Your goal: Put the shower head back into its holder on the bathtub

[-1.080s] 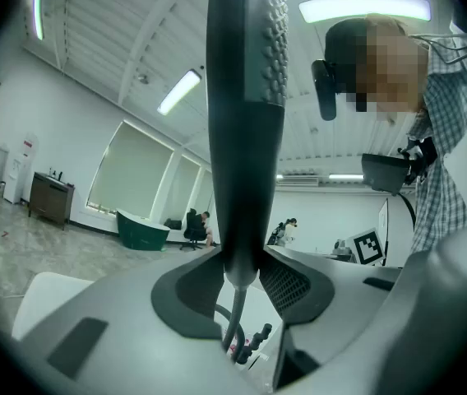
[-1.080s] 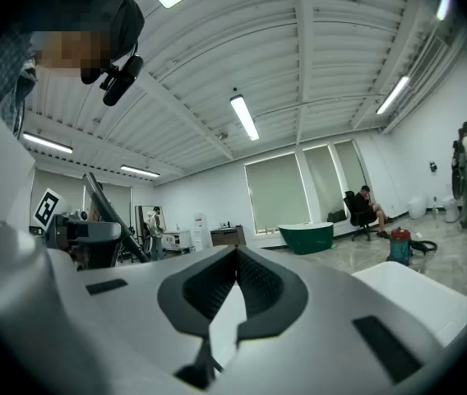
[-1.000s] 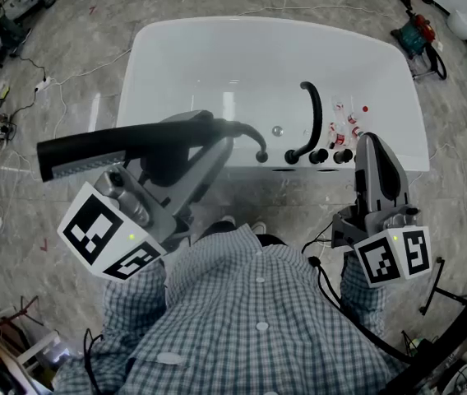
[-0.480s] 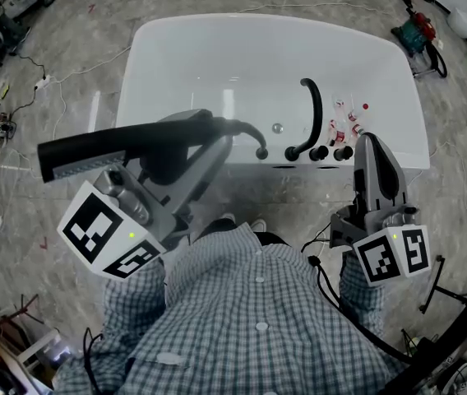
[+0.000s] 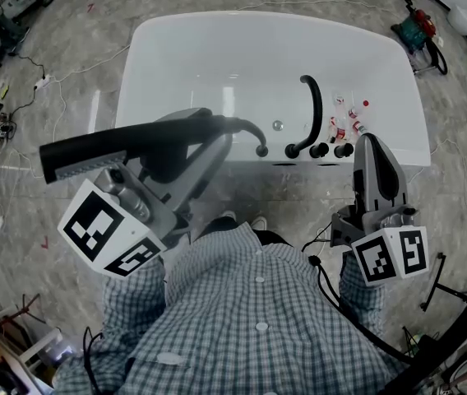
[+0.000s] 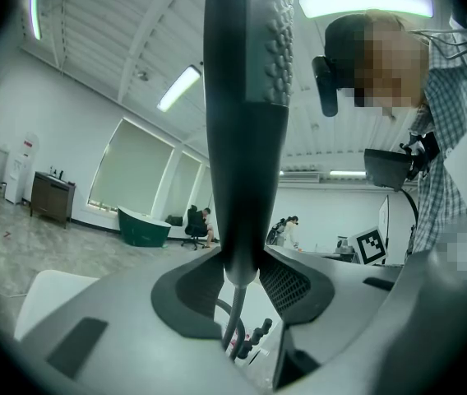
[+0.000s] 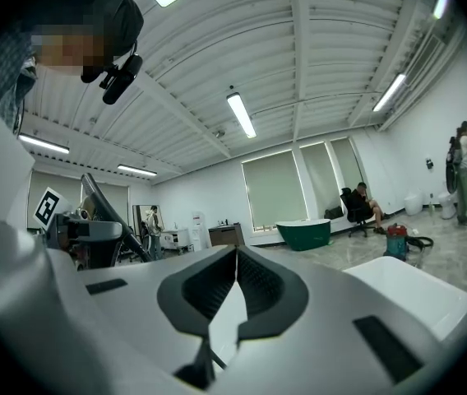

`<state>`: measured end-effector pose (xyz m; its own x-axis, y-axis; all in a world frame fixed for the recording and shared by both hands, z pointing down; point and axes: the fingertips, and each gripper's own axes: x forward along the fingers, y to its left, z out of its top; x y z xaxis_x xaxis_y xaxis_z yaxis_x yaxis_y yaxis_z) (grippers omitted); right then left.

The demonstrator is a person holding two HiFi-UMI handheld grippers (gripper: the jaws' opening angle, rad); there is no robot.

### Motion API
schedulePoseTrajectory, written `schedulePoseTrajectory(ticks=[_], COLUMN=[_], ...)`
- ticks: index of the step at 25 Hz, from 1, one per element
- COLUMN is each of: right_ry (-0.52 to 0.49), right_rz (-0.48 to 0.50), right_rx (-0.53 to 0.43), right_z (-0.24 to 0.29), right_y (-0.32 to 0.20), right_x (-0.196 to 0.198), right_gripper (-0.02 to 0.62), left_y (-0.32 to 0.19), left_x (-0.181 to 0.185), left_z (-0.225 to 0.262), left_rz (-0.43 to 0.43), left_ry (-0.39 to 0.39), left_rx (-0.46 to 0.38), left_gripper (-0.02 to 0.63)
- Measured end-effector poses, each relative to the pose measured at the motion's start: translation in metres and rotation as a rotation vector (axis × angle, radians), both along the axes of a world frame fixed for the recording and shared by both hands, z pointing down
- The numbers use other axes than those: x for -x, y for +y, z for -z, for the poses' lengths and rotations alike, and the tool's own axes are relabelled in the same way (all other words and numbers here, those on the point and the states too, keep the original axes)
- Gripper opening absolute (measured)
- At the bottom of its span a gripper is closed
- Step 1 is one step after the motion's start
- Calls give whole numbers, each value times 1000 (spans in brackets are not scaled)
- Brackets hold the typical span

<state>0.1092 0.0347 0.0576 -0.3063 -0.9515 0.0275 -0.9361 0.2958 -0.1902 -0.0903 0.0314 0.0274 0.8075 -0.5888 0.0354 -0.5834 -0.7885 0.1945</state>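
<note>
The left gripper point(image 5: 215, 137) is clamped on the black shower head point(image 5: 110, 148). In the left gripper view its dark pads squeeze the narrow lower end of the handle point(image 6: 244, 245), and the ribbed spray face rises up out of the picture. From the head view the shower head lies roughly level, pointing to the person's left. It is held in the air in front of the tub's near wall, and its dark hose point(image 5: 246, 127) curves across to a small black fitting point(image 5: 261, 151) on the near rim. The right gripper point(image 5: 371, 145) has its jaws pressed together with nothing between them, and hangs just in front of the rim's right end. The white bathtub point(image 5: 217, 56) stands on a grey marbled floor point(image 5: 69, 64). Inside it there is bare white, with a round drain point(image 5: 277, 126) near the front. A curved black spout point(image 5: 312, 109) and a row of black knobs point(image 5: 330, 151) sit on the near rim, with several small red-and-white items point(image 5: 346, 123) beside them; what these are cannot be made out. Thin cables point(image 5: 57, 81) trail over the floor to the left, and a red-and-green machine point(image 5: 418, 33) sits past the tub's far right corner. Bare floor lies between the person's checked shirt point(image 5: 250, 311) and the tub. The right gripper view shows a large white hall with strip lights point(image 7: 240, 115), a green tub point(image 7: 303, 233), a seated person point(image 7: 363, 204) and a standing person point(image 7: 466, 171).
</note>
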Motion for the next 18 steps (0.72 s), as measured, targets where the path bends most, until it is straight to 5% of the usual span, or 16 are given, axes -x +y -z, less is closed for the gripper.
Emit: schedulePoseTrajectory(ticks=[18], right_ry=[9], right_rz=[6], right_rx=[14], right_z=[-6], right_y=[4], right_x=[3], right_gripper=[18], left_y=[-2], left_x=[0], left_z=[-6], left_rz=[7], left_ry=[-17], left_rx=[28], left_gripper=[140])
